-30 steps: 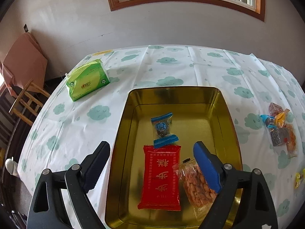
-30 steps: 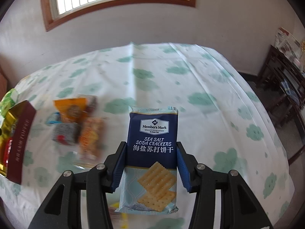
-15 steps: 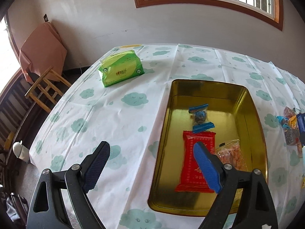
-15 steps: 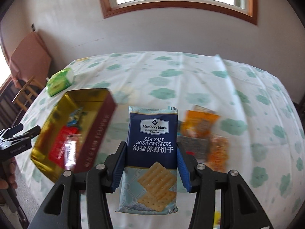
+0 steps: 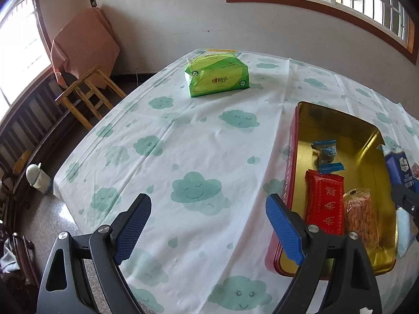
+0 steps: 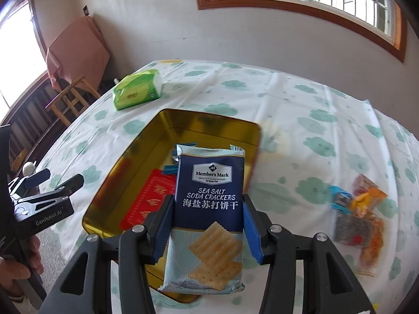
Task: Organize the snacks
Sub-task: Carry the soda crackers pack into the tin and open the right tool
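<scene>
My right gripper is shut on a blue pack of sea salt soda crackers, held upright above the near end of the gold tin. The tin holds a red packet, a small blue-ended sweet and a clear bag of orange snacks. In the left wrist view the cracker pack shows at the tin's right edge. My left gripper is open with nothing between its fingers, over bare cloth left of the tin. It also appears as the left gripper at the left of the right wrist view.
A green tissue pack lies at the far side of the cloud-print tablecloth. Several loose snack packets lie on the cloth right of the tin. A wooden stool and draped furniture stand beyond the table's left edge.
My right gripper has swung left with the cracker pack, from over the loose snacks to above the tin. My left gripper has moved left, off the tin to bare cloth.
</scene>
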Available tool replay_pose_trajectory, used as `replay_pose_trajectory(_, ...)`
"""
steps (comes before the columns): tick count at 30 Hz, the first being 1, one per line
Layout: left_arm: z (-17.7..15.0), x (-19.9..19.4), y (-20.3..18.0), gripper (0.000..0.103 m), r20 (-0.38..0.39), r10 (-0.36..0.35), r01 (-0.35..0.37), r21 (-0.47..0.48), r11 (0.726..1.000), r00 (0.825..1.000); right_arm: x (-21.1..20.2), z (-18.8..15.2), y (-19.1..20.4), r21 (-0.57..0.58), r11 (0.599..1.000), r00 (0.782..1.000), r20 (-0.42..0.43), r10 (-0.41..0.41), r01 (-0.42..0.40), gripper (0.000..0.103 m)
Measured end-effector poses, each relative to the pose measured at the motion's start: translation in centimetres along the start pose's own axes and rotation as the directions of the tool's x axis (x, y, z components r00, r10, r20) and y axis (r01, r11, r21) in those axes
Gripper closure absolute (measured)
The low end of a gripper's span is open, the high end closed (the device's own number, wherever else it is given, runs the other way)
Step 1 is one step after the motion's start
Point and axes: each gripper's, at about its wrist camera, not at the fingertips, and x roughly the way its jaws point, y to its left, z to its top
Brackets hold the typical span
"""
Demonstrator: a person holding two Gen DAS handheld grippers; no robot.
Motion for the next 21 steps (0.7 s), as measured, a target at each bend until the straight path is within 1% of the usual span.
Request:
replay_pose_trajectory(3, -0.4, 0.2, 0.5, 0.016, -0.012, 0.000, 0.000, -0.012, 1.000, 1.000, 1.5, 0.0, 1.4, -0.004, 1.000, 0.999, -0.032, 0.028, -0.028, 0.053)
replay_pose_trajectory(9, -0.7, 0.3, 0.9, 0.016, -0.021, 0.005, -0.006, -0.019, 1.000, 1.000, 3.9, 0.0, 2.3, 0.002, 1.000, 0.997, -0.067, 0.031, -0.031, 0.053)
replay_pose_trajectory(17, -0.6, 0.4, 0.9, 0.016, -0.026, -0.003, 0.002, -0.021, 1.000, 1.000, 5.6, -0.2, 2.9, 0.005, 0.999, 0.993, -0.109, 0.040, -0.040, 0.052)
replay_pose_trajectory(21, -0.7, 0.4, 0.7, 0.016, -0.031, -0.010, 0.010, -0.019, 1.000, 0.999, 5.8, -0.4, 3.3, -0.012, 0.999, 0.993, -0.112, 0.042, -0.044, 0.052)
